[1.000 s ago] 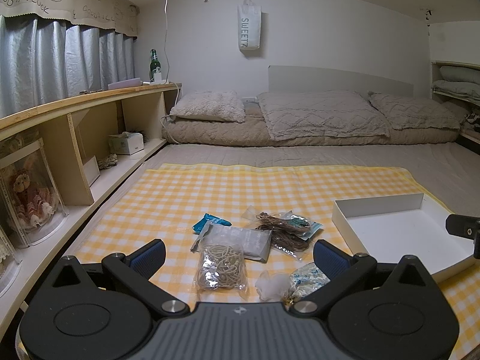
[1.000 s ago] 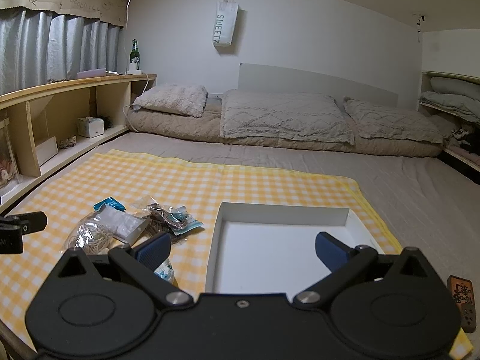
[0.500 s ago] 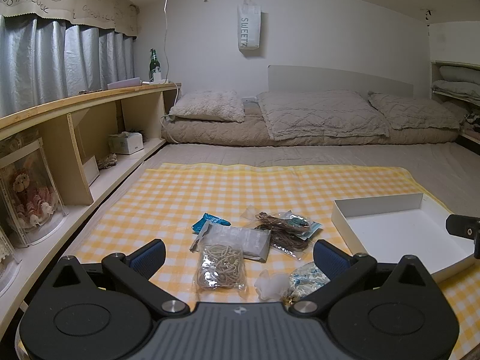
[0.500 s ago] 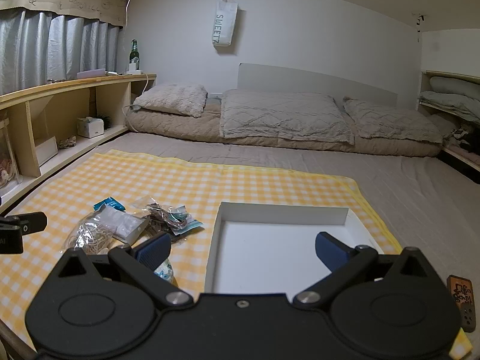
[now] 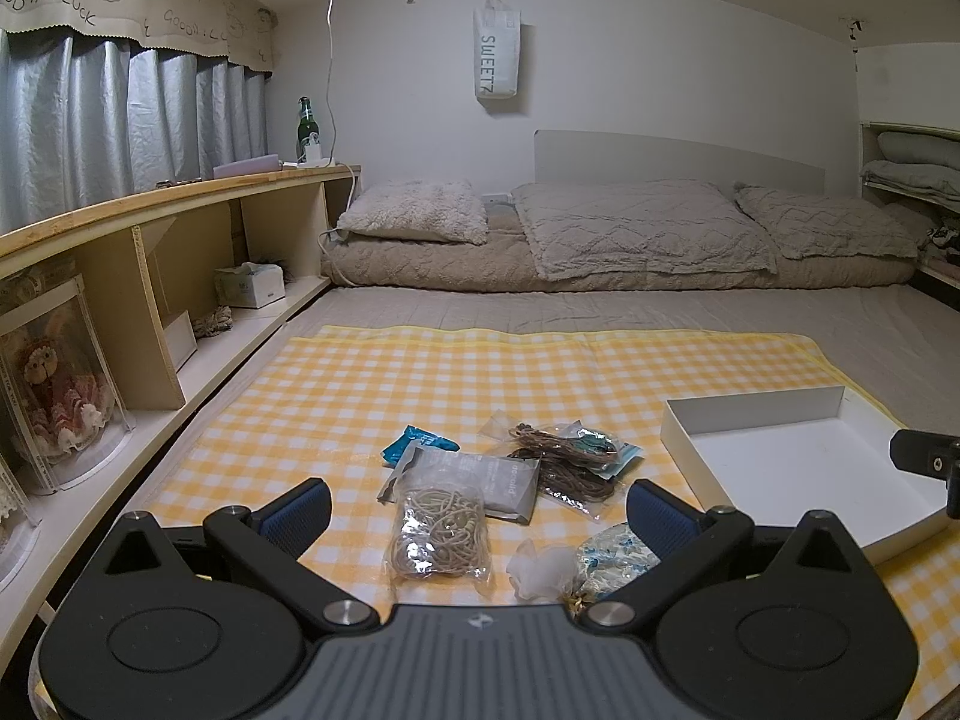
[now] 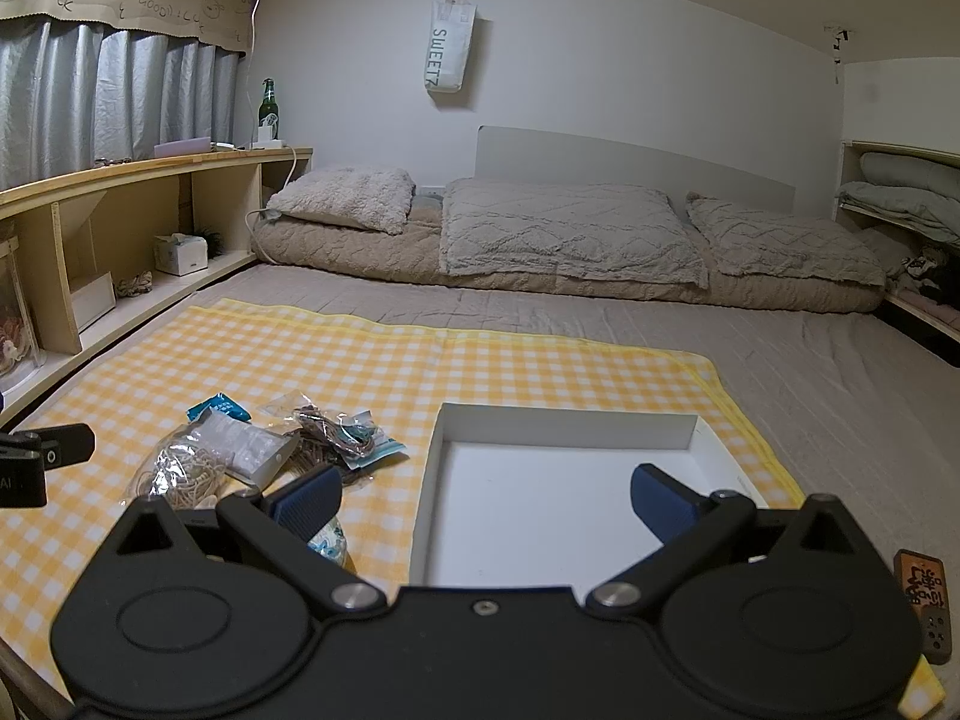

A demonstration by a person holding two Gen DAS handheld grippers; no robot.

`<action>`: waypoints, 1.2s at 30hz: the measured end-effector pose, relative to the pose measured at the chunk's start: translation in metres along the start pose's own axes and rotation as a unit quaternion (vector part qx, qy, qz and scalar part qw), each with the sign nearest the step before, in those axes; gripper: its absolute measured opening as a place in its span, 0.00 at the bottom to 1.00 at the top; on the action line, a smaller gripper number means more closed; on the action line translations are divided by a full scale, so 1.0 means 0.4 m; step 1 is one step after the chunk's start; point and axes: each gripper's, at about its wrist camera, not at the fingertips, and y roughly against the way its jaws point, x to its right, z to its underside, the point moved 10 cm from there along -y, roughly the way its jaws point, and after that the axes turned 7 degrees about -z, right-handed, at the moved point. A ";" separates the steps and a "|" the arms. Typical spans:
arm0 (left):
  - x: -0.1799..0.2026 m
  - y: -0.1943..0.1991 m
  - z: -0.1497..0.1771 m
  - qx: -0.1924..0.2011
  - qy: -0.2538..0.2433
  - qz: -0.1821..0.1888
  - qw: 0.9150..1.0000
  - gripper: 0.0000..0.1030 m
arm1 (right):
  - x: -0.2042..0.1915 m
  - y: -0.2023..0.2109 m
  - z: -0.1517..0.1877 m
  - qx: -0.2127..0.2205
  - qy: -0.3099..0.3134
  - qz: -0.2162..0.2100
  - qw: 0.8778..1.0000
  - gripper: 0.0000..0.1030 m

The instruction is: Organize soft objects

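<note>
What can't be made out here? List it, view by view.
- Left wrist view: the blue-patterned bag has its near end hidden behind the left gripper.
- Same view: small print on the grey pouch is too small to read.
- Right wrist view: the white tray has its near edge covered by the right gripper.
- Right wrist view: the wooden tag is partly hidden by the gripper body.

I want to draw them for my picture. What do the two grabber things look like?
Both look alike. The left gripper and the right gripper have matte black bodies with two big round discs, silver screws, and angled black arms. Each finger ends in a ribbed dark blue pad. The left one has a grey ridged middle plate with a tiny white logo. No hands or sleeves show.
</note>
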 end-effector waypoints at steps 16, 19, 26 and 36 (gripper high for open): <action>0.003 0.001 -0.001 -0.001 0.000 0.000 1.000 1.00 | -0.002 0.001 0.001 0.000 0.000 0.000 1.000 1.00; 0.013 0.000 -0.001 0.000 -0.001 0.000 1.000 1.00 | -0.003 0.001 0.002 0.000 0.001 0.000 1.000 1.00; 0.025 0.011 -0.007 0.005 -0.002 0.001 1.000 1.00 | -0.006 0.006 0.001 0.003 0.001 -0.001 1.000 1.00; 0.021 0.004 -0.026 0.017 -0.017 -0.014 1.000 1.00 | -0.017 0.025 -0.022 0.020 0.000 -0.014 1.000 1.00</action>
